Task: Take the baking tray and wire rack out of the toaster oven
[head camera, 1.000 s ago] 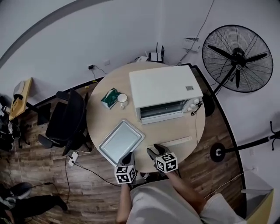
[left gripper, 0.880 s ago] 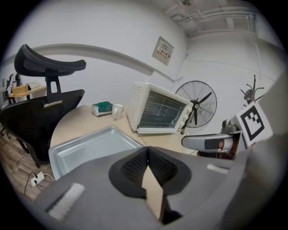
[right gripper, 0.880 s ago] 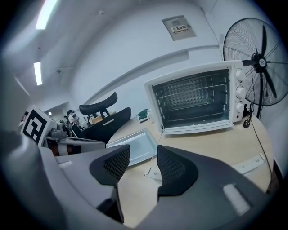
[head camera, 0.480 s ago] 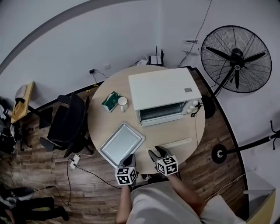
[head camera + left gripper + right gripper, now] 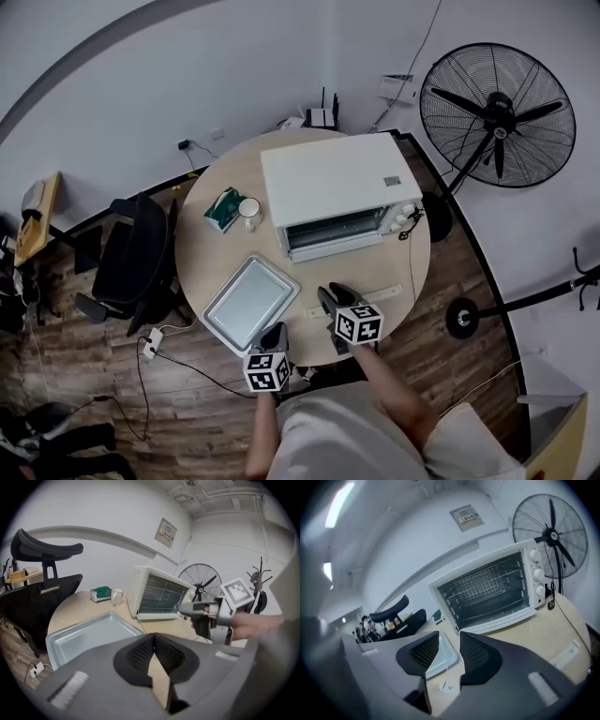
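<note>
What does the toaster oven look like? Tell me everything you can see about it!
The toaster oven is a white, boxy, metal-looking thing standing upright on the round wooden table, toward its far side. Its front faces the person. The door looks folded down flat, so the dark inside shows, with a wire rack in it. Three white knobs sit in a column on the right, and a dark cord hangs beside them. Only the table touches it.
</note>
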